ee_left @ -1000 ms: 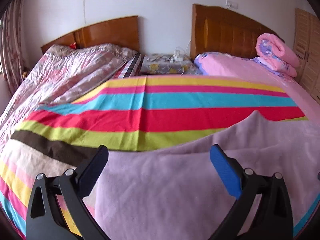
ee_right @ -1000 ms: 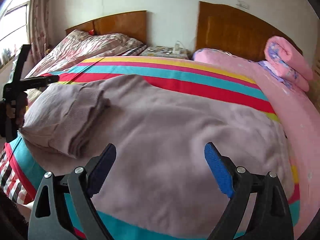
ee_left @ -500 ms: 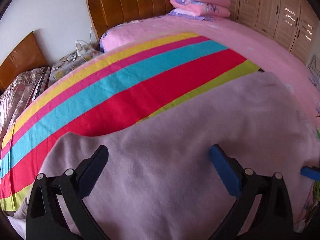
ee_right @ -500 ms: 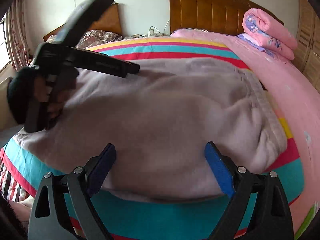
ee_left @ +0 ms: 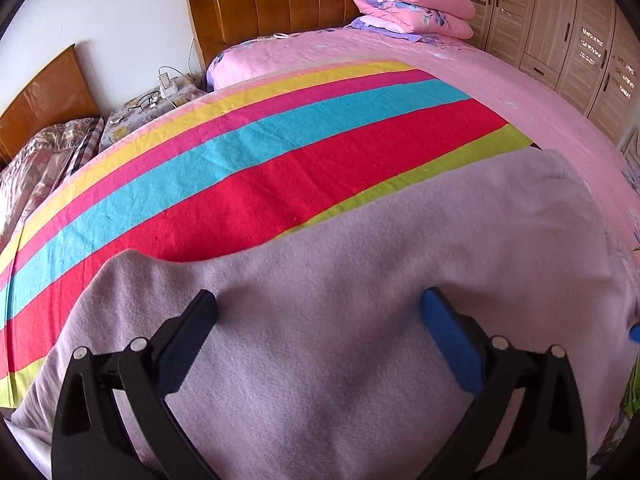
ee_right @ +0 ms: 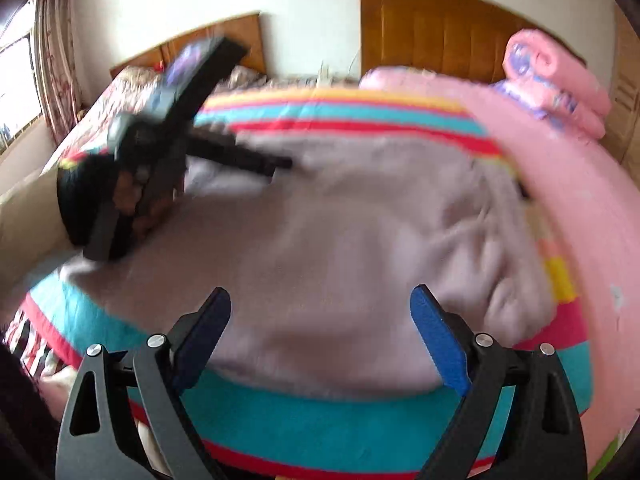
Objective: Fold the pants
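Observation:
The mauve fleece pants [ee_left: 360, 300] lie folded and flat on the striped blanket [ee_left: 240, 168] on the bed. My left gripper [ee_left: 320, 312] is open and empty, low over the pants near their left end. In the right wrist view, which is blurred, the pants [ee_right: 360, 248] fill the middle, with the gathered waistband at the right. My right gripper [ee_right: 320, 312] is open and empty at the pants' near edge. The left gripper also shows in the right wrist view [ee_right: 224, 112], open, with its lower finger on the fabric.
A rolled pink quilt [ee_left: 412, 0] sits at the head of the pink bed. Wooden wardrobes [ee_left: 560, 40] stand at the right. A second bed with a floral cover [ee_right: 120, 112] is at the left, with a nightstand [ee_left: 156, 100] between the headboards.
The left gripper swung right from the striped blanket to sit over the pants. The folded-over leg section at the left has been laid flat. The right gripper shifted slightly, and its view is now blurred.

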Demonstrator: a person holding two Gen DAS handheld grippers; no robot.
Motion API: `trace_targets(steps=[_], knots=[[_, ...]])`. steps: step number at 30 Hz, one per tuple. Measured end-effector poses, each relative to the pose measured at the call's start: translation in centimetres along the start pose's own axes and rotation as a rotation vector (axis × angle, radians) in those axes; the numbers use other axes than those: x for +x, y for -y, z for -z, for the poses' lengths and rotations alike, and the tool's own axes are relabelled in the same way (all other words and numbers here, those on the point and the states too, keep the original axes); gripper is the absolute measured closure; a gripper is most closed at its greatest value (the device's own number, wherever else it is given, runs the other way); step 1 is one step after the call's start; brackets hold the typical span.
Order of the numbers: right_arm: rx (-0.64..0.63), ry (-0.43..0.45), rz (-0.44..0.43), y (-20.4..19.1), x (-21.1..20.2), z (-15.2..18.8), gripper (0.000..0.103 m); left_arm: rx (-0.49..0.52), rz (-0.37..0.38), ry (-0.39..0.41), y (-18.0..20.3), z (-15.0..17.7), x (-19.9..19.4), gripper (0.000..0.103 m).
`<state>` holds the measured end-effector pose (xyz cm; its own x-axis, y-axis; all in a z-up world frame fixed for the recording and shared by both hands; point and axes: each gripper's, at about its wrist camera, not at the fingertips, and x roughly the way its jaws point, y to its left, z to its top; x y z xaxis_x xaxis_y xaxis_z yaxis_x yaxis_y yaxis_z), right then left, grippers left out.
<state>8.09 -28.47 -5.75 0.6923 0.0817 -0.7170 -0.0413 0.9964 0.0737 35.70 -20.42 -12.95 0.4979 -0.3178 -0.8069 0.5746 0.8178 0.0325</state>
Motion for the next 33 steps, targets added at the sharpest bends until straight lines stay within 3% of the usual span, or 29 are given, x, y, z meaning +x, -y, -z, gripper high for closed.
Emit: trace_targets(steps=[5, 10, 13, 17, 24, 32, 33], knots=[[-0.009, -0.075, 0.055, 0.3, 2.2, 0.9, 0.015, 0.000, -0.002, 0.002, 0.0, 0.0, 0.0, 0.001], [0.007, -0.054, 0.039, 0.6, 1.9, 0.9, 0.015, -0.002, -0.002, 0.003, 0.1, 0.1, 0.0, 0.001], [0.087, 0.031, 0.001, 2.0, 0.3, 0.5, 0.015, -0.003, -0.001, 0.002, 0.1, 0.0, 0.0, 0.001], [0.178, 0.088, 0.015, 3.8, -1.4, 0.4, 0.015, -0.004, -0.001, 0.002, 0.1, 0.0, 0.0, 0.001], [0.142, -0.030, 0.057, 3.4, -0.1, 2.0, 0.015, -0.004, -0.001, 0.002, 0.1, 0.0, 0.0, 0.001], [0.234, 0.023, 0.037, 4.1, -1.6, 1.6, 0.015, -0.026, 0.002, -0.029, -0.1, -0.4, -0.4, 0.001], [0.227, 0.042, 0.045, 4.0, -2.1, 1.4, 0.015, -0.052, 0.030, -0.029, -0.3, -0.6, -1.0, 0.001]])
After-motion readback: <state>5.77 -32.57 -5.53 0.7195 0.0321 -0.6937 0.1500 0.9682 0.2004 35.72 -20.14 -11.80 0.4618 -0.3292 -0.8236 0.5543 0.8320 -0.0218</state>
